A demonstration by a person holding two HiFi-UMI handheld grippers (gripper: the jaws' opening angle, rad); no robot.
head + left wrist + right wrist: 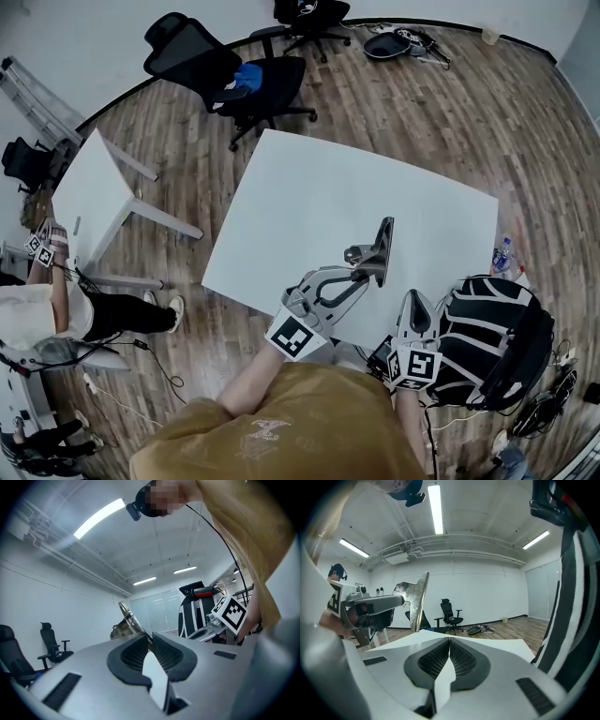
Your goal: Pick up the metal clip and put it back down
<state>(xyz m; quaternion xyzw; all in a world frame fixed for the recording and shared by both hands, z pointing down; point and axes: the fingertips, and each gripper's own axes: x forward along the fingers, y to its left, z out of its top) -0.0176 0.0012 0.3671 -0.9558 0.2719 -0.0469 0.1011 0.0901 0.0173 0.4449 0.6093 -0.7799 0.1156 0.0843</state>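
Head view: I see a white table [375, 187] on a wood floor [487, 112], with black office chairs [220, 75] beyond it. My left gripper [361, 272] holds the metal clip [380, 246] over the table between narrowed jaws. My right gripper [413, 305] sits at the near edge, jaws together and empty. I cannot tell whether the clip clears the surface, and my shoulder hides the table's near edge.

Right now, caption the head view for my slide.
Left gripper clamps the silver metal clip over the white table; right gripper rests shut.

Metal clip [126, 620] base hid. behind L gripper [150, 641]
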